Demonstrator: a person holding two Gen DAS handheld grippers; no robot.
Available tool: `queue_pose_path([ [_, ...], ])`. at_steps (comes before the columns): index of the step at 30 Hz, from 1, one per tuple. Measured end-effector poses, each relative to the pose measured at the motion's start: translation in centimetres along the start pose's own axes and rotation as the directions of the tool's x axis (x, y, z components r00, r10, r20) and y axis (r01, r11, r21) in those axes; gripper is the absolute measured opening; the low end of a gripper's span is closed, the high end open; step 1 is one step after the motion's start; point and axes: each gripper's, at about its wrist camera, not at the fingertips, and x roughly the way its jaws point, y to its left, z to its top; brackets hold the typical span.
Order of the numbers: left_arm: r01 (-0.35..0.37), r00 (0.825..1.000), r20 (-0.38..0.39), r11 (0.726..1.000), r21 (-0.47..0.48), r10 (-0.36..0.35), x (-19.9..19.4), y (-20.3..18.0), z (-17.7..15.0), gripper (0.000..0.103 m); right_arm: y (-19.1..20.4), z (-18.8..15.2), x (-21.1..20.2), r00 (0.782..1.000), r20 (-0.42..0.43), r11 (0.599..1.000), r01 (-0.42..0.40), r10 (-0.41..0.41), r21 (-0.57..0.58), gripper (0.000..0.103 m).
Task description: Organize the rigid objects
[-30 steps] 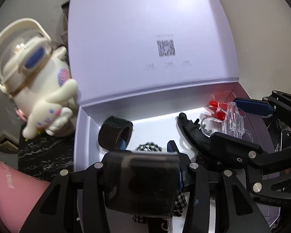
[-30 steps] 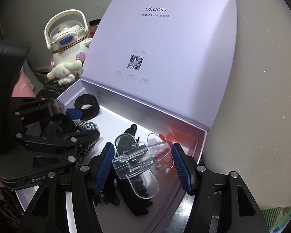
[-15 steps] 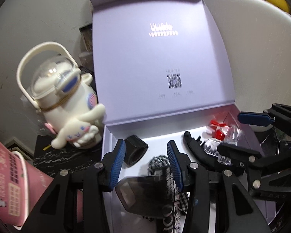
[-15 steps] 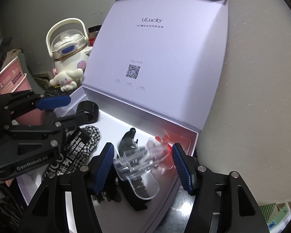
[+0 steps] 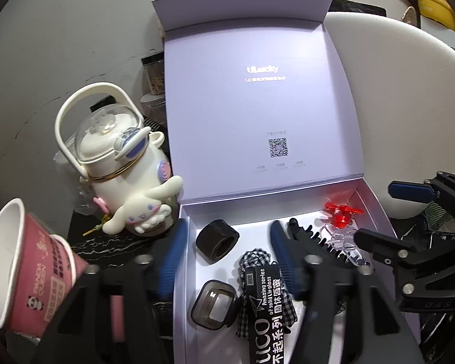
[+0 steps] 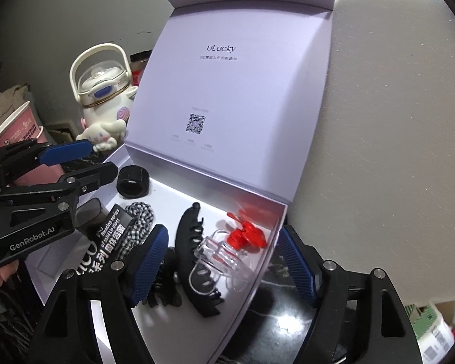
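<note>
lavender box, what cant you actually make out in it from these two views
- Small print under the QR code on the box lid: too small to read, both views.
- Smoky square case: right wrist view, mostly behind the left gripper.
- Black label strap: left wrist view, cut off by the bottom edge.
- Clear clip: see-through, outline unclear against the box floor.
- Box front wall: hidden by both grippers.

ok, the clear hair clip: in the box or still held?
In the box. The clear hair clip lies on the box floor beside the black clip, no pad touching it; the right tongs are opening.
</note>
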Motion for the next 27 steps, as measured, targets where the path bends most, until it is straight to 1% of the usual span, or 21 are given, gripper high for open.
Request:
queue_pose_path([
  [2, -0.006, 1.000, 0.019, 1.000, -0.012, 0.006, -0.5, 0.3, -0.2, 0.080, 0.0, -0.1, -0.4, 1.000, 0.004, 1.000, 0.004, -0.004, 0.000, 0.078],
  [6, -0.018, 1.000, 0.022, 1.000, -0.008, 0.018, -1.2, 0.1, -0.8, 0.080, -0.1, -0.1, -1.1, 1.000, 0.012, 1.000, 0.012, -0.012, 0.002, 0.080],
  [9, -0.012, 1.000, 0.016, 1.000, -0.027, 0.012, -1.6, 0.3, -1.1, 0.080, -0.1, -0.2, -1.9, 1.000, 0.026, 1.000, 0.011, -0.011, 0.006, 0.081],
  [12, 0.009, 1.000, 0.014, 0.999, -0.032, -0.009, -2.2, 0.3, -1.0, 0.080, -0.1, -0.3, -2.7, 0.999, 0.040, 1.000, 0.010, -0.010, 0.007, 0.086],
  [14, 0.004, 1.000, 0.014, 1.000, -0.028, -0.003, -2.5, 0.1, -1.0, 0.080, 0.0, -0.3, -3.4, 0.999, 0.050, 1.000, 0.018, -0.018, 0.004, 0.086],
  [16, 0.003, 1.000, 0.022, 0.999, -0.034, -0.002, -2.8, 0.0, -1.0, 0.080, 0.1, -0.2, -4.1, 0.998, 0.058, 0.999, 0.036, -0.036, 0.001, 0.090],
  [19, 0.019, 1.000, 0.015, 0.998, -0.052, -0.018, -3.7, 0.1, -0.8, 0.080, 0.3, -0.2, -5.3, 0.995, 0.087, 0.999, 0.054, -0.054, 0.003, 0.095],
  [22, 0.006, 1.000, 0.019, 0.998, -0.059, -0.005, -4.6, 0.1, -0.7, 0.081, 0.2, -0.2, -6.6, 0.992, 0.107, 0.998, 0.061, -0.063, 0.018, 0.099],
  [23, 0.000, 1.000, 0.023, 0.998, -0.058, 0.002, -5.0, 0.1, -0.7, 0.082, 0.2, -0.2, -7.1, 0.991, 0.116, 0.998, 0.061, -0.063, 0.022, 0.099],
  [25, -0.007, 0.999, 0.037, 0.998, -0.057, 0.009, -5.7, 0.0, -0.8, 0.090, 0.3, -0.3, -8.0, 0.989, 0.133, 0.998, 0.061, -0.063, 0.024, 0.101],
  [26, -0.011, 0.999, 0.047, 0.998, -0.056, 0.014, -6.2, 0.0, -0.9, 0.101, 0.4, -0.3, -8.4, 0.987, 0.145, 0.998, 0.061, -0.064, 0.025, 0.102],
  [27, -0.017, 0.998, 0.064, 0.998, -0.055, 0.021, -6.9, -0.1, -1.0, 0.103, 0.5, -0.4, -8.9, 0.986, 0.155, 0.998, 0.063, -0.066, 0.024, 0.102],
])
